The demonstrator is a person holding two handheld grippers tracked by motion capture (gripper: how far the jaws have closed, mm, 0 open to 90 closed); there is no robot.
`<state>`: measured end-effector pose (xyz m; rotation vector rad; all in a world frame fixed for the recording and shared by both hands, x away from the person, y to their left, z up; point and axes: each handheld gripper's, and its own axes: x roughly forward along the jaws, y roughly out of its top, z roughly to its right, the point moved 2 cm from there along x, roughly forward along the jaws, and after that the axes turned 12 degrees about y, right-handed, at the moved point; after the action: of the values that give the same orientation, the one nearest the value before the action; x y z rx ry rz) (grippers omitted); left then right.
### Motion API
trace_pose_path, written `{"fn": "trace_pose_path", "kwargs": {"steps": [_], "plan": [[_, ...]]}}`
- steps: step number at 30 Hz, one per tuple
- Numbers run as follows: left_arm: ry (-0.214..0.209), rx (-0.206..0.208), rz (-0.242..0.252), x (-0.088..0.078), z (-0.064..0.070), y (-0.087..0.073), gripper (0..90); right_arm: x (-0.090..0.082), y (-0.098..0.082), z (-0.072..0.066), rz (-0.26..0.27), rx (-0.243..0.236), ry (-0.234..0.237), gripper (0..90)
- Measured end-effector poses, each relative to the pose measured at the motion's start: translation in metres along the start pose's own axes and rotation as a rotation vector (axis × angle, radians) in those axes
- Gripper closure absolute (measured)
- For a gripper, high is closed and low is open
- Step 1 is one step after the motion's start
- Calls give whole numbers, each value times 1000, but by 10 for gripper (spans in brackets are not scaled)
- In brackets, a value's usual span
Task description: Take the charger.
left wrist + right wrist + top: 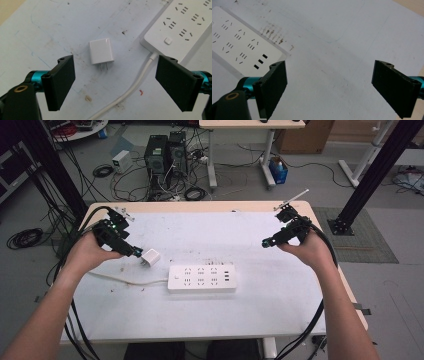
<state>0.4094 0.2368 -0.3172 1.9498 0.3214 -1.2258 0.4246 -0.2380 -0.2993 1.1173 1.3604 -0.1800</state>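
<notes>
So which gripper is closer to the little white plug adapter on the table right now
Left. The left gripper sits right beside the white plug adapter, jaws open on either side of it. The right gripper hangs far across the table, beyond the power strip.

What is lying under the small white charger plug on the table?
The white charger lies flat on the scratched table, prongs toward the open left gripper. Nothing else shows beneath it; the surface directly under it is covered.

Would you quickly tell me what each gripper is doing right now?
Left gripper: open, holding nothing, over the charger.
Right gripper: open, holding nothing.
</notes>
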Motion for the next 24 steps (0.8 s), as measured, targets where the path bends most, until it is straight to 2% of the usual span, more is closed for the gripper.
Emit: {"fn": "trace_pose_path", "kwargs": {"steps": [5, 8, 9, 10, 15, 19, 24], "plan": [[-14, -21, -24, 19, 2, -3, 163, 0, 0, -2, 5, -5, 1, 125], [-15, -20, -45, 33, 4, -3, 163, 1, 1, -3, 6, -5, 3, 125], [-15, -20, -45, 33, 4, -3, 163, 1, 1, -3, 6, -5, 3, 125], [-10, -22, -63, 43, 6, -4, 163, 1, 1, -3, 7, -7, 2, 125], [-14, -33, -109, 65, 8, -6, 163, 2, 1, -4, 11, -7, 5, 125], [-12, -54, -129, 81, 10, -7, 163, 2, 1, -5, 15, -9, 6, 125], [12, -50, -173, 97, 12, -7, 163, 4, 1, -6, 11, -14, 9, 125]]}}
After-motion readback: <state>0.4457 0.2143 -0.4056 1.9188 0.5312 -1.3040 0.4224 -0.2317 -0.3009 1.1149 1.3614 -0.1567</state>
